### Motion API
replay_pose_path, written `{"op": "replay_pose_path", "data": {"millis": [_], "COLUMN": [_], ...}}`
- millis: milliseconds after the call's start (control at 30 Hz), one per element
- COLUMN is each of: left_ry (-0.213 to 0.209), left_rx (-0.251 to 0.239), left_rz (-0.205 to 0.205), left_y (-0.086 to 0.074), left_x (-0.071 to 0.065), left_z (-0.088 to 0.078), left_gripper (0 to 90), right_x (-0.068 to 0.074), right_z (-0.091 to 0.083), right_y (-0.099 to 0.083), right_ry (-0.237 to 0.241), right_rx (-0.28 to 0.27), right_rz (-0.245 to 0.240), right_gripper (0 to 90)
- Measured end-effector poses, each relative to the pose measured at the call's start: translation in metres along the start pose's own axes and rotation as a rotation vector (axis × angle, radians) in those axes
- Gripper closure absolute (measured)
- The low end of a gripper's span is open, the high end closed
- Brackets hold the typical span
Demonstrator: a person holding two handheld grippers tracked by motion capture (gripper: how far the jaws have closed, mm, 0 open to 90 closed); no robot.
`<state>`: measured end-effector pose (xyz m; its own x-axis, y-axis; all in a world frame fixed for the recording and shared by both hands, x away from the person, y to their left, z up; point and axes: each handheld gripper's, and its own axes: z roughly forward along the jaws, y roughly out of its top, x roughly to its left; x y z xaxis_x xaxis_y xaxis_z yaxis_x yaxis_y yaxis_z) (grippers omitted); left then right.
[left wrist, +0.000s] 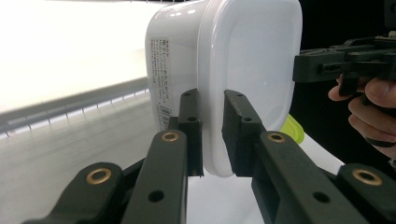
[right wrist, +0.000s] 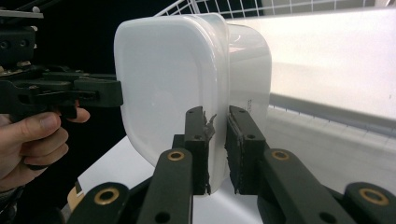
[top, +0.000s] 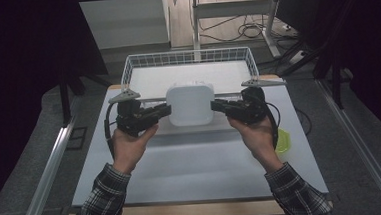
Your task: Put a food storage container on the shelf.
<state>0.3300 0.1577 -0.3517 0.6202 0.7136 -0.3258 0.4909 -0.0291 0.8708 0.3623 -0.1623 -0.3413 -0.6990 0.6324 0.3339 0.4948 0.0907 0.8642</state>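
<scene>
A white box (top: 190,105) hangs between the two grippers, each pinching its lid rim: left gripper (left wrist: 212,135) on one side, right gripper (right wrist: 217,144) opposite. A printed label (left wrist: 162,84) sits just beyond the left fingers; its text is too small to read. Past the box stands a wire basket (top: 131,66); a green thing (top: 283,143) lies by the right hand.

White lidded container (top: 190,104) held between both tools above the counter (top: 197,162). Left tool (top: 164,109) grips its left edge, right tool (top: 215,105) its right edge. White wire basket (top: 188,57) just behind. Small yellow-green object (top: 284,143) beside the right forearm.
</scene>
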Motion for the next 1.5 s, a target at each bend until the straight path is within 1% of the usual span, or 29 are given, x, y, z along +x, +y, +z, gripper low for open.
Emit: {"op": "replay_pose_path", "data": {"millis": [300,333,367,433,467,567,767,833,967,1100,1333,1500], "left_ry": [0.001,0.001,0.001,0.001,0.001,0.001,0.005,0.001,0.001,-0.003,-0.003,0.005], "left_rx": [-0.016,-0.016,-0.018,-0.020,-0.021,-0.024,-0.019,-0.020,-0.020,-0.025,-0.028,-0.025], "left_rz": [0.009,0.009,0.005,0.003,0.003,0.002,-0.004,-0.011,-0.016,-0.024,-0.023,-0.031], "left_y": [0.019,0.019,0.022,0.025,0.028,0.033,0.040,0.044,0.048,0.051,0.053,0.054], "left_x": [0.003,0.003,0.004,0.005,0.006,0.008,0.011,0.013,0.016,0.019,0.023,0.026], "left_z": [-0.004,-0.004,-0.004,-0.004,-0.004,-0.003,-0.002,0.001,0.004,0.008,0.013,0.016], "left_gripper": [78.8,78.8,78.8,78.8,78.8,78.8,78.8,78.7,78.7,78.5,77.7,77.0], "right_x": [0.000,0.000,0.000,0.000,0.000,-0.001,-0.005,-0.008,-0.013,-0.016,-0.023,-0.027], "right_z": [0.002,0.002,0.003,0.003,0.004,0.006,0.009,0.011,0.014,0.016,0.022,0.028], "right_y": [0.019,0.019,0.024,0.025,0.031,0.035,0.043,0.046,0.052,0.057,0.063,0.064], "right_ry": [0.006,0.006,0.005,0.005,0.004,0.004,0.007,0.009,0.007,-0.002,-0.006,-0.017], "right_rx": [-0.010,-0.010,-0.010,-0.009,-0.007,-0.007,-0.008,-0.005,0.002,0.009,0.015,0.024], "right_rz": [-0.002,-0.002,-0.003,-0.004,-0.002,-0.002,0.010,0.023,0.043,0.048,0.080,0.084], "right_gripper": [79.2,79.2,79.2,79.2,79.1,79.1,79.0,78.9,78.7,78.4,77.6,77.2]}}
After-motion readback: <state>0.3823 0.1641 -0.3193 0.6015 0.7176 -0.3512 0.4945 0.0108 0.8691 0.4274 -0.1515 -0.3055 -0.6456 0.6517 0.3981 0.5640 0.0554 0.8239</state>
